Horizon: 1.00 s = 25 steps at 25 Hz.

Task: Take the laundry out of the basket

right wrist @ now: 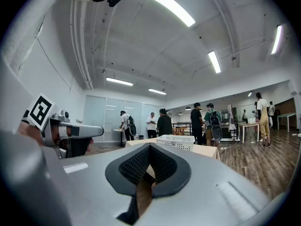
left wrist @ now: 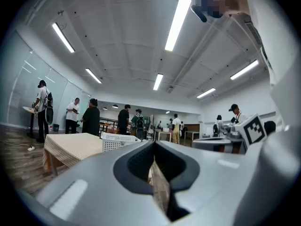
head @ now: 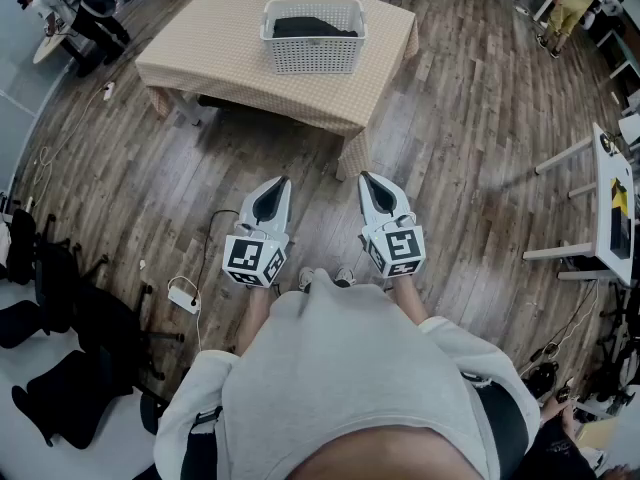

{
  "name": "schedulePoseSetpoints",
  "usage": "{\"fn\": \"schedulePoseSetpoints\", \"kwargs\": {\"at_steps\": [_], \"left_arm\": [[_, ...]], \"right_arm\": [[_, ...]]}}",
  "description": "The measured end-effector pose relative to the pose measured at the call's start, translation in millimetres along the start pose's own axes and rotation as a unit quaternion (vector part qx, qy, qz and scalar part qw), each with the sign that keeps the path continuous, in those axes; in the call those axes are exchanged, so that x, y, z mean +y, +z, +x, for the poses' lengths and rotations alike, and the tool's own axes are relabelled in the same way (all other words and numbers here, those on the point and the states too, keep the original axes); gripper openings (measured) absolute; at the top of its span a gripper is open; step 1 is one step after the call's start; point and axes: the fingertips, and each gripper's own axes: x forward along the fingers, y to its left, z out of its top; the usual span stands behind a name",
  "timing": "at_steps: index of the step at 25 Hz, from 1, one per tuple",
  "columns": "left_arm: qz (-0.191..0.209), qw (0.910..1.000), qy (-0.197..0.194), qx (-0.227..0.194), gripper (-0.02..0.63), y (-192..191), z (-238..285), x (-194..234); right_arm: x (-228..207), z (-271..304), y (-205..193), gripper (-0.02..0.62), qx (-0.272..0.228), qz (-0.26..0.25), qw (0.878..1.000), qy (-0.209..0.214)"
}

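Note:
A white laundry basket stands on a table with a beige checked cloth, far ahead of me. Dark laundry lies inside the basket. Both grippers are held close to my body, well short of the table, pointing toward it. My left gripper is shut with nothing in it. My right gripper is shut and empty too. The basket shows small beyond the left gripper's closed jaws, and the basket shows likewise in the right gripper view.
Wooden floor lies between me and the table. Black chairs stand at my left, with a cable and power adapter on the floor. A white desk is at the right. Several people stand around the room's far side.

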Motion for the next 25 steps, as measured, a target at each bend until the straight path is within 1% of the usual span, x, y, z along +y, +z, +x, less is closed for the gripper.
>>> {"fn": "schedulePoseSetpoints", "kwargs": {"at_steps": [14,20,25], "left_arm": [[-0.006,1.0,0.007,-0.001,0.011,-5.1,10.5,-8.2],[-0.004,0.9998,0.018,-0.005,0.011,-1.6,10.0,-5.5],[-0.002,0.9997,0.022,-0.002,0.011,-2.8,18.1,-11.1]], "right_arm": [[-10.1,2.5,-0.4,-0.002,-0.001,-0.003,1.0,0.009],[-10.2,1.9,0.7,-0.002,-0.009,0.011,1.0,0.021],[-19.8,2.0,-2.3,-0.002,-0.008,0.011,1.0,0.025]]}}
